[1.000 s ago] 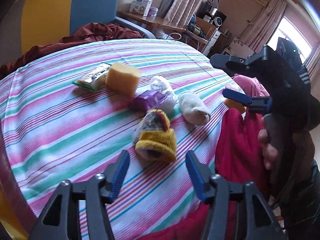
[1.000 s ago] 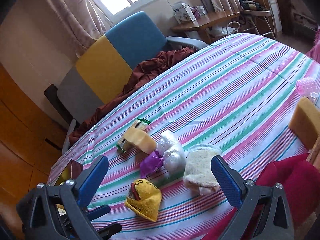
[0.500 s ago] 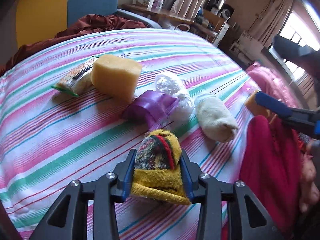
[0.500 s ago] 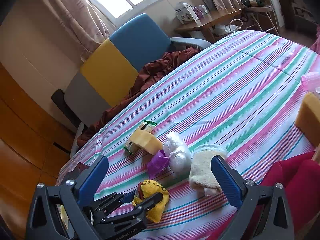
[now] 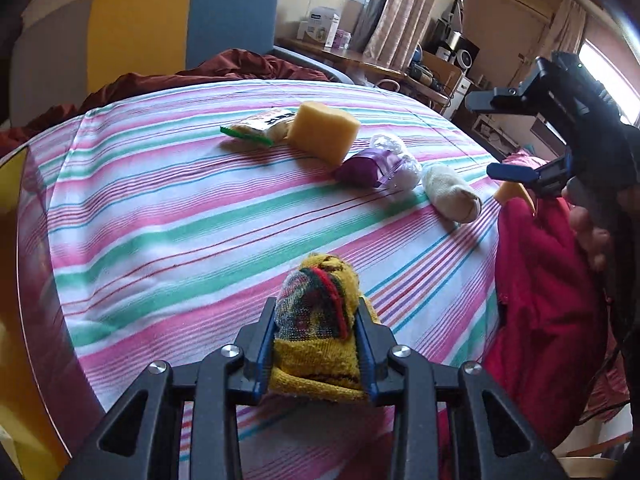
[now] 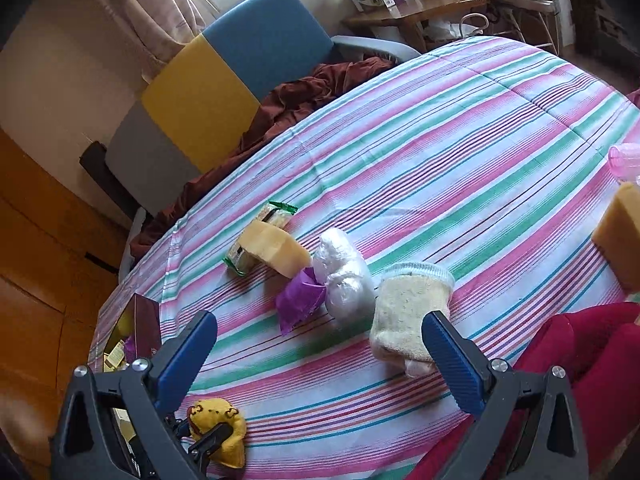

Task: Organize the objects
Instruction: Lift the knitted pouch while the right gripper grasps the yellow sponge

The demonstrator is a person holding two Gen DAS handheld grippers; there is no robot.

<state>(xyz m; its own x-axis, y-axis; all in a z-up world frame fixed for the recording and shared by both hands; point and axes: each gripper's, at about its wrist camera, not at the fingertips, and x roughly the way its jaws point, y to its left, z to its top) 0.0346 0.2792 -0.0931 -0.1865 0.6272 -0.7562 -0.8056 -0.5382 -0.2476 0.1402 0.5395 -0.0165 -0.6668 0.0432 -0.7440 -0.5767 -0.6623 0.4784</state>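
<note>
Our left tool (image 5: 316, 344) has just clamped the yellow sock (image 5: 316, 336), lifted at 6 o'clock off the bed (image 5: 200, 208); right tool (image 6: 320, 360) hangs wide open, empty, so sorting proceeds

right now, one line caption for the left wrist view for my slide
Left gripper clamps a rolled yellow sock above the striped tablecloth, open right gripper at right.

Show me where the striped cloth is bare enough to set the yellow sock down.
The left gripper holds the yellow sock. Bare striped cloth spreads between it and the row of things: snack packet, yellow sponge, purple wrapper, white bundle, cream sock. That row is crowded.
</note>
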